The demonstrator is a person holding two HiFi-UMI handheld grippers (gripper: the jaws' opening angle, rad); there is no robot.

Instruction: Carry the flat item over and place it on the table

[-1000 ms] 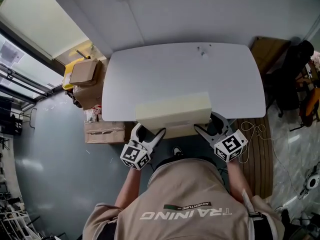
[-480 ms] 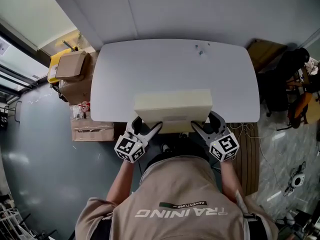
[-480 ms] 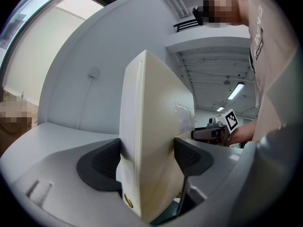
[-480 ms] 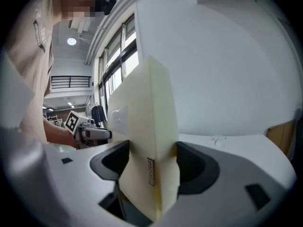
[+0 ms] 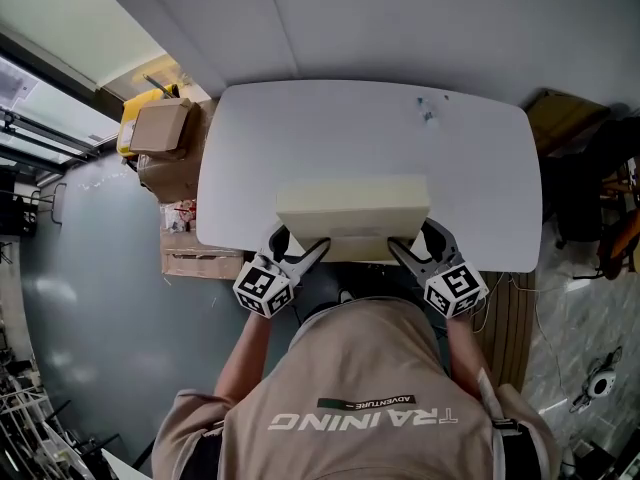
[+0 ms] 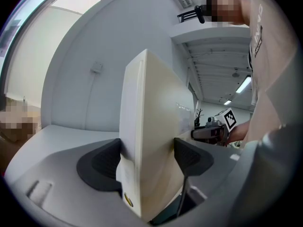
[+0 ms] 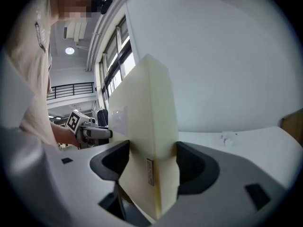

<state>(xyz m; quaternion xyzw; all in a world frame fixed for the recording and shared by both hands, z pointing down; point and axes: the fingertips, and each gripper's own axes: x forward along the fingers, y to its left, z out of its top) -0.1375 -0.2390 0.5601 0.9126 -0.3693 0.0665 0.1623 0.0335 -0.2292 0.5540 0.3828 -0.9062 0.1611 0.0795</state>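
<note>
Starting on the left, the left gripper (image 5: 302,249) is clamped on the flat item (image 5: 352,213). Its own view shows both jaws pressed against the cream slab's two broad faces, pinching across the thin dimension (image 6: 147,157). It bites near the left end of the slab's near long edge, which is probably the sensible spot, because a wide panel like this would swing or droop if it were held at one point only. The slab sits over the near edge of the white table (image 5: 370,128), right in front of the person, with a bit of its near side hanging off toward them. No view really shows whether it's resting on the tabletop or just above it. Its long axis runs left to right, parallel to the table's near edge, with a broad face turned up toward the head camera. On the right, the right gripper (image 5: 412,243) mirrors the left, jaws closed onto the slab's right end (image 7: 149,162), so the load is shared evenly. That symmetric hold looks like what should let it go down flat.
</note>
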